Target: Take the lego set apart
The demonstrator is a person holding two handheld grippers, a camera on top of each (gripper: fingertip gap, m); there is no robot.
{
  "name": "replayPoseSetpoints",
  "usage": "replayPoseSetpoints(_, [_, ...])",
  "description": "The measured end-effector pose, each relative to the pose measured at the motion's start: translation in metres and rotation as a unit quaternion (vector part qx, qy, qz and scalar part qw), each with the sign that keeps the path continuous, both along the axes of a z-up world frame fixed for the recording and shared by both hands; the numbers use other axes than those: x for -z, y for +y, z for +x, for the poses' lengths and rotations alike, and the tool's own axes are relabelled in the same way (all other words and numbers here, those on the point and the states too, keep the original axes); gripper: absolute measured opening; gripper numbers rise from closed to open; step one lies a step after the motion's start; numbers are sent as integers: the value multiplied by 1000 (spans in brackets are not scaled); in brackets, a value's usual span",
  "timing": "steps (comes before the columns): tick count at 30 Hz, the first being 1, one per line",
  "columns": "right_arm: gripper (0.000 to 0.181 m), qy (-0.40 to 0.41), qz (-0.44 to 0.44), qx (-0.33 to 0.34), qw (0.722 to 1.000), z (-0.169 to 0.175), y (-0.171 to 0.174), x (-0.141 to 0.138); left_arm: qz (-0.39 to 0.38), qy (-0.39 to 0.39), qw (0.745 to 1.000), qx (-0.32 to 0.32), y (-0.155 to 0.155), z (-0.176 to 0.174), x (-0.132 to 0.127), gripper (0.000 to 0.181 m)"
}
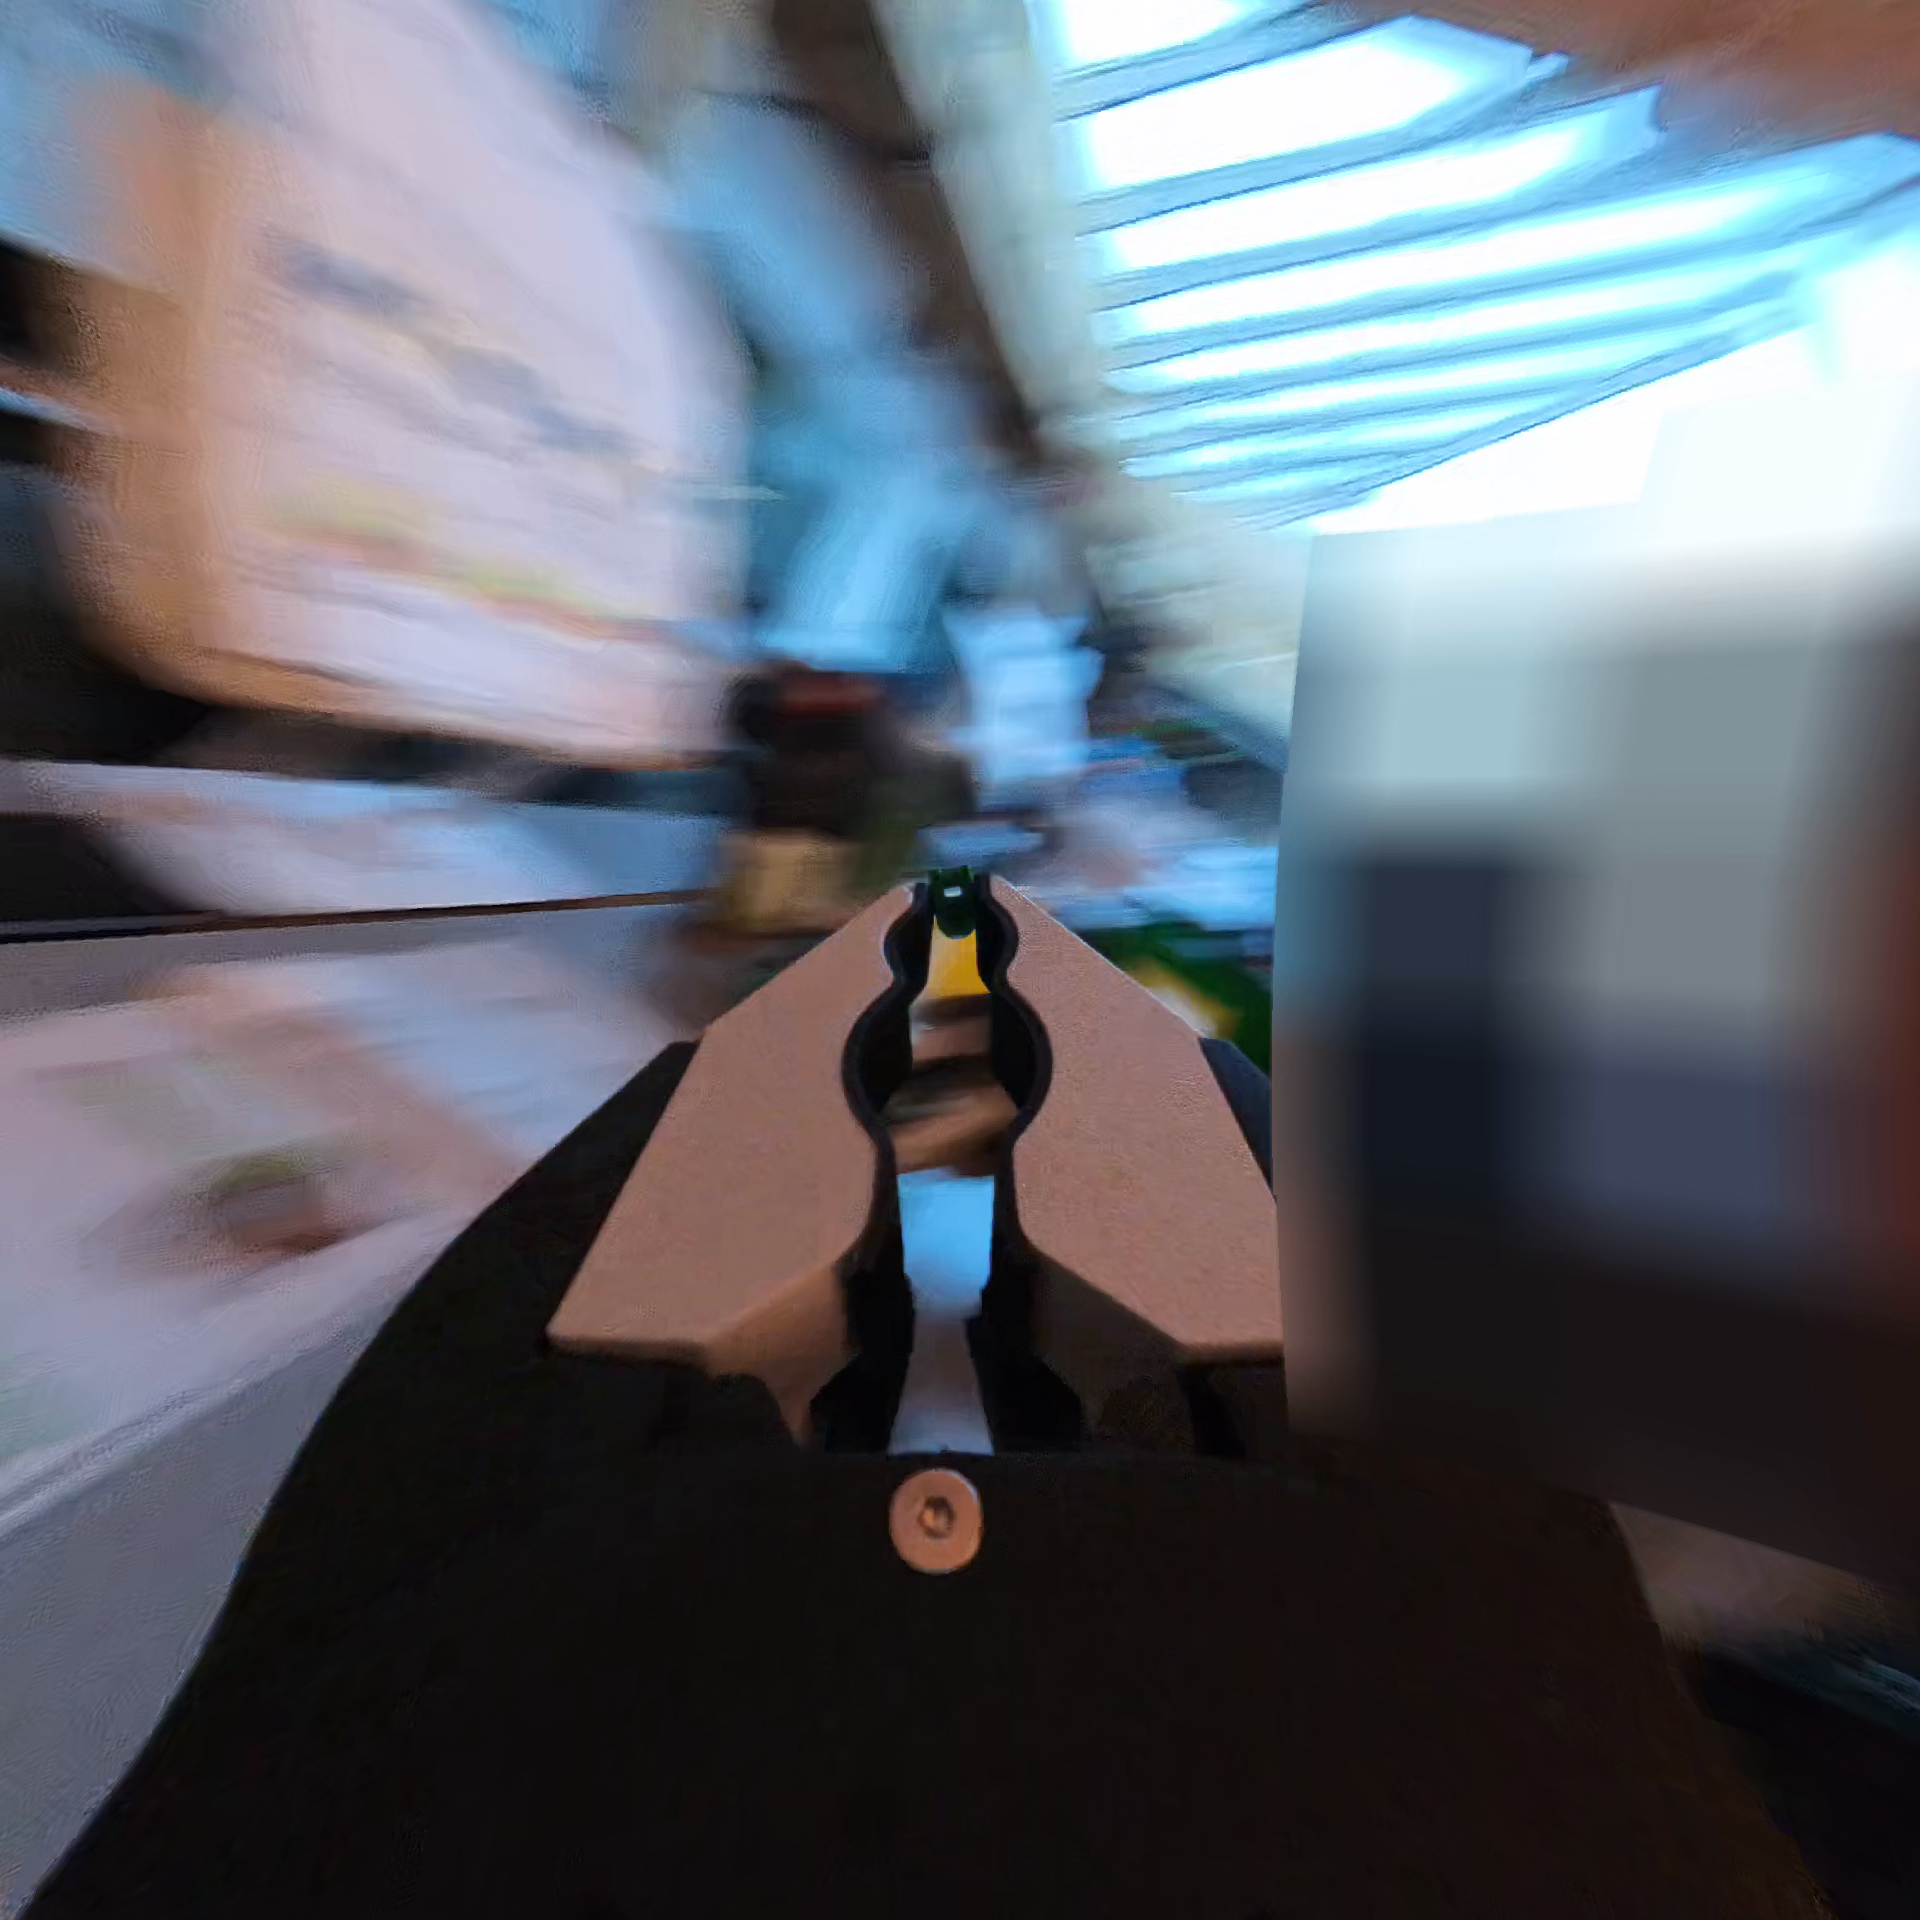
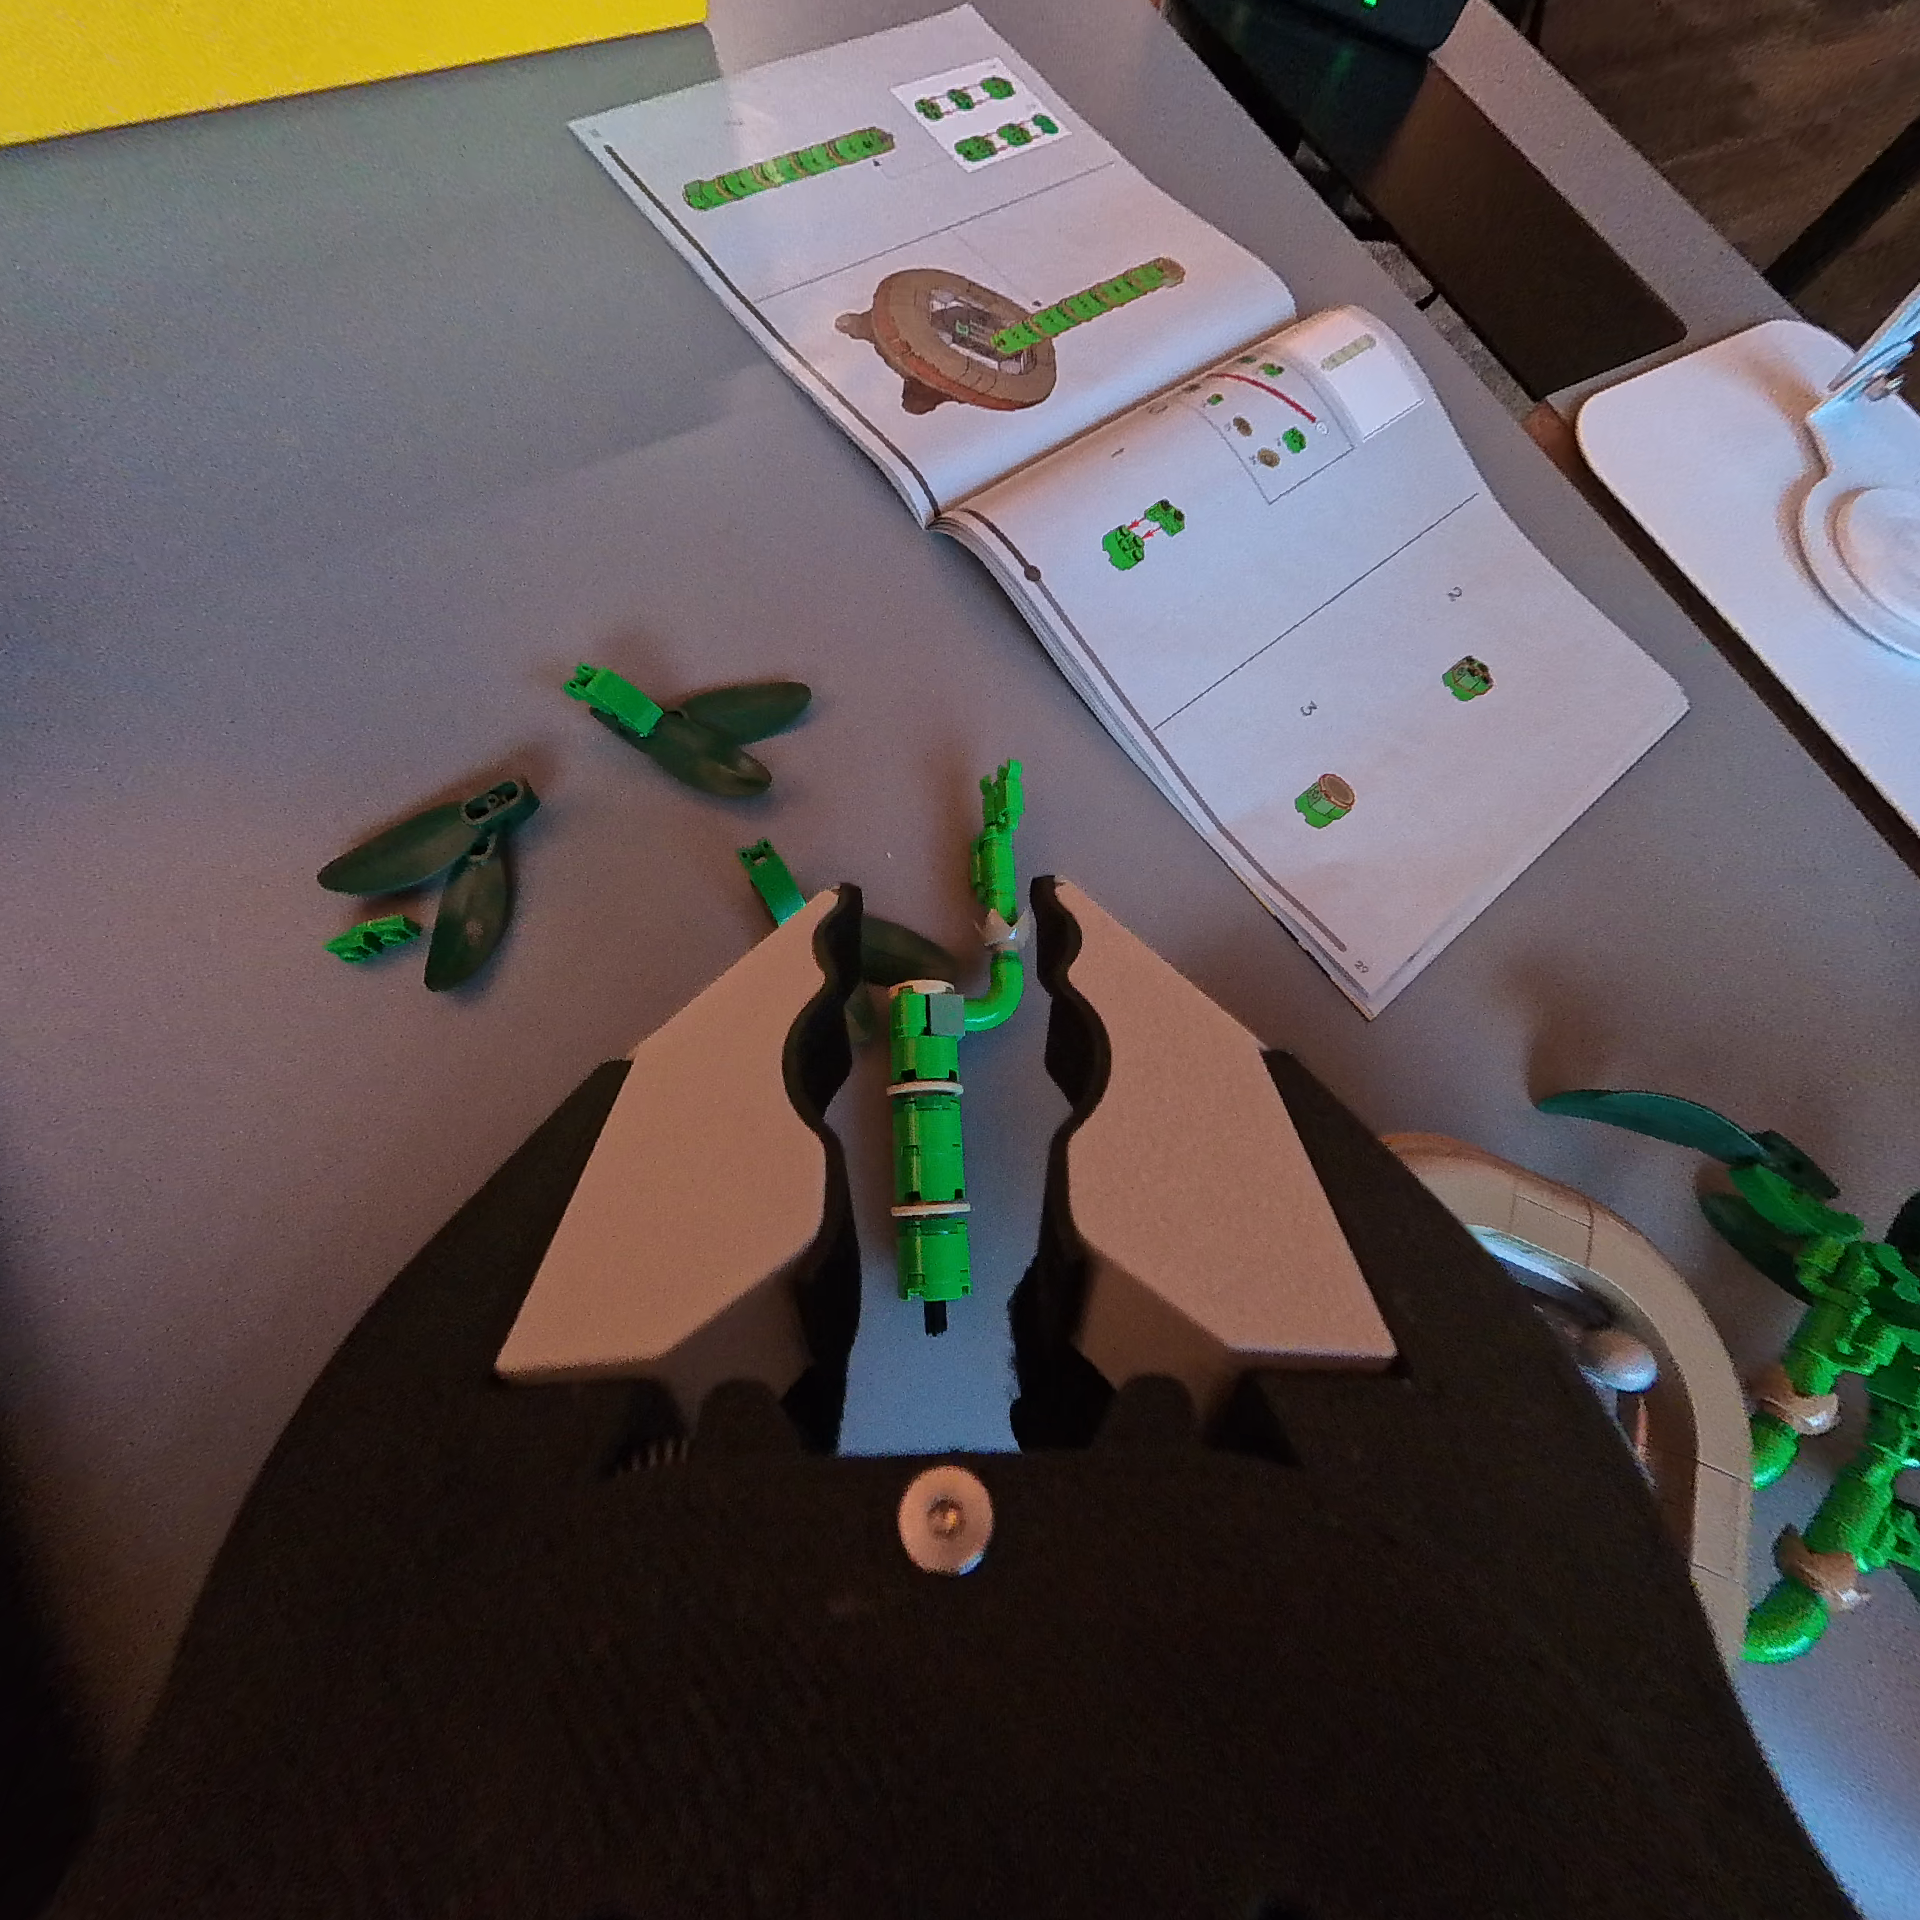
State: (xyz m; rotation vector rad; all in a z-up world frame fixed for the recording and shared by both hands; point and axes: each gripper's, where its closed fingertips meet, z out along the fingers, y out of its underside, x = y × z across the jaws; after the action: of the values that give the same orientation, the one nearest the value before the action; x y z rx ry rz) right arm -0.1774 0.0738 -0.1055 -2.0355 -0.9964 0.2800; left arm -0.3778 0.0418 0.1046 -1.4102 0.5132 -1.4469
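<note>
In the right wrist view, my right gripper [image 2: 945, 894] is open and hangs over the grey table [image 2: 312, 468]. A bright green lego stem [image 2: 930, 1143] with white rings lies between its fingers, clear of both. A curved green branch [image 2: 997, 831] runs from the stem's top past the fingertips. Dark green leaf pairs [image 2: 436, 862] [image 2: 707, 727] and small green connectors [image 2: 374, 935] [image 2: 769, 878] lie loose to the left. The left wrist view is badly blurred. My left gripper [image 1: 951, 899] is raised and shut on a small green lego piece [image 1: 951, 894] at its tips.
An open instruction booklet [image 2: 1143, 468] lies beyond the stem to the right. A tan lego pot [image 2: 1662, 1320] and a green plant assembly [image 2: 1849, 1371] sit at the right edge. A white stand base [image 2: 1714, 468] lies far right. A yellow sheet [image 2: 260, 52] is at the back left.
</note>
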Motion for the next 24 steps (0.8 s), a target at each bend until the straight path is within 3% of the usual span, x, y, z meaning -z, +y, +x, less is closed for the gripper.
replayPoseSetpoints(1, [33,-1,-2,0,1000,0,0,1,11,118,978,-169,28,-43,16,6])
replayPoseSetpoints(2, [33,-2,-5,0,1000,0,0,2,8,229,918,-325,48,-101,32,5])
replayPoseSetpoints(3, [33,-3,-6,-2,1000,0,0,3,-11,322,848,-421,55,-151,49,5])
replayPoseSetpoints(4, [33,-5,-8,-4,1000,-1,-1,4,-45,395,804,-443,53,-182,72,5])
replayPoseSetpoints(5, [33,-8,-8,-6,1000,-3,-1,5,-86,438,790,-421,51,-195,97,6])
replayPoseSetpoints(7, [33,-21,-4,-10,1000,-5,-2,7,-139,456,795,-375,54,-205,134,6])
replayPoseSetpoints(11, [33,-42,11,-6,999,-2,0,9,-174,519,765,-340,63,-232,181,9])
replayPoseSetpoints(13, [33,-42,9,-1,999,1,2,10,-201,538,758,-310,65,-233,197,27])
replayPoseSetpoints(16, [33,-31,13,7,999,5,5,7,-189,538,757,-319,68,-234,191,37])
replayPoseSetpoints(18, [33,-24,21,11,999,7,7,2,-165,503,781,-333,63,-218,168,40])
replayPoseSetpoints(20, [33,-20,33,11,999,6,8,-2,-111,410,855,-298,47,-158,131,40])
replayPoseSetpoints(22, [32,-21,43,7,999,5,8,-4,-41,334,919,-207,16,-74,106,38])
replayPoseSetpoints(24, [32,-26,45,2,999,3,7,-3,-2,367,923,-118,-8,-6,127,33])
